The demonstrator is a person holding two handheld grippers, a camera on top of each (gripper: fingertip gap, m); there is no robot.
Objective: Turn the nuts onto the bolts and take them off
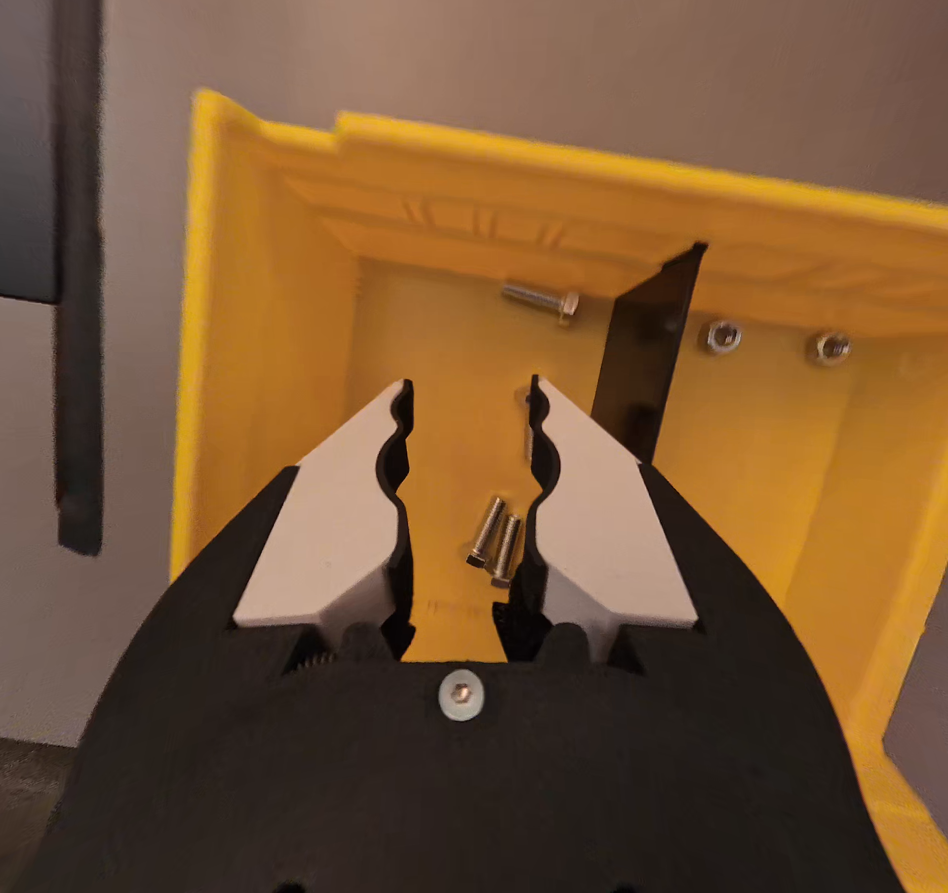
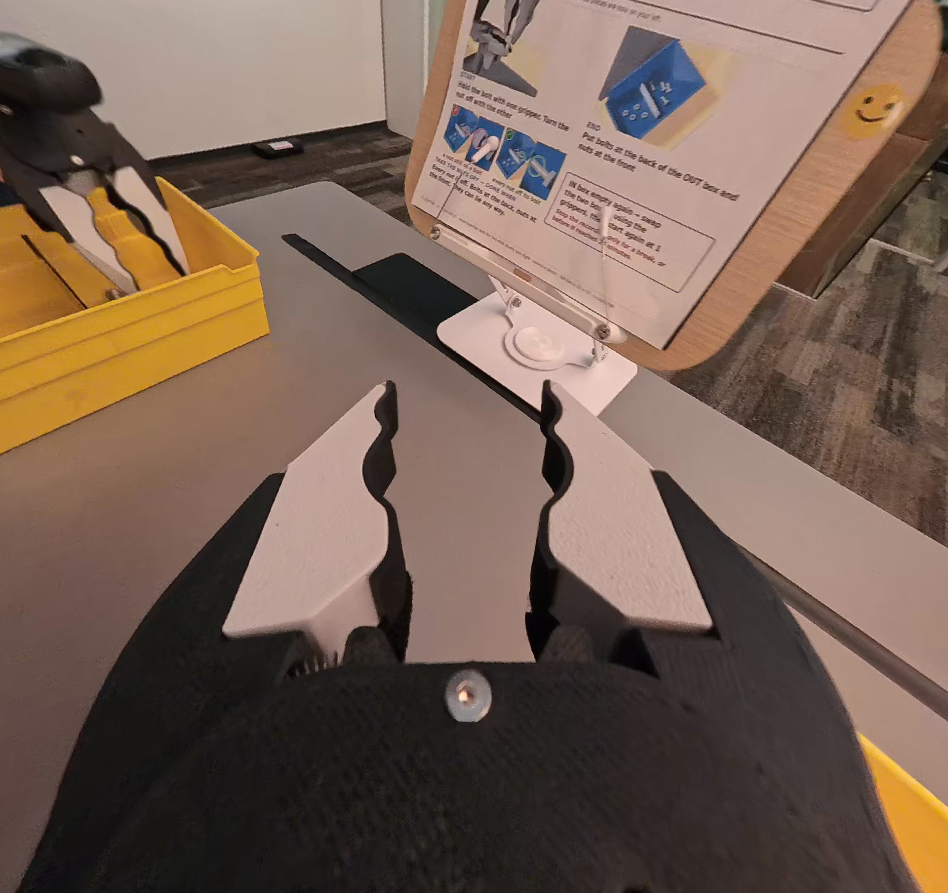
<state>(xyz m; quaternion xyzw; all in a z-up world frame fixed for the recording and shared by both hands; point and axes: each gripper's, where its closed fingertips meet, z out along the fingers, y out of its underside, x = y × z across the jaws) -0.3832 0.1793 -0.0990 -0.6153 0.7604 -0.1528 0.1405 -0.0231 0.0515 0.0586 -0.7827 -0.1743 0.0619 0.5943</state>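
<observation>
My left gripper (image 1: 471, 381) is open and empty, hanging over the bolt compartment of a yellow box (image 1: 246, 355). Two silver bolts (image 1: 492, 540) lie side by side between its fingers. A third bolt (image 1: 538, 299) lies at the far wall, and another bolt (image 1: 526, 422) is partly hidden behind the right finger. Two nuts (image 1: 719, 337) (image 1: 829, 348) lie beyond a black divider (image 1: 646, 355). My right gripper (image 2: 469, 386) is open and empty over the bare grey table (image 2: 179, 458). The left gripper (image 2: 128, 232) and yellow box (image 2: 154, 334) show at the right wrist view's left.
An instruction sheet on a wooden board (image 2: 872, 191) stands on a white stand (image 2: 538, 350) at the table's far right edge. A black strip (image 2: 400, 288) runs across the table. Another yellow box edge (image 2: 913, 791) shows at the lower right. Carpet lies beyond the table. About 40 cm separates my left fingertips from my right.
</observation>
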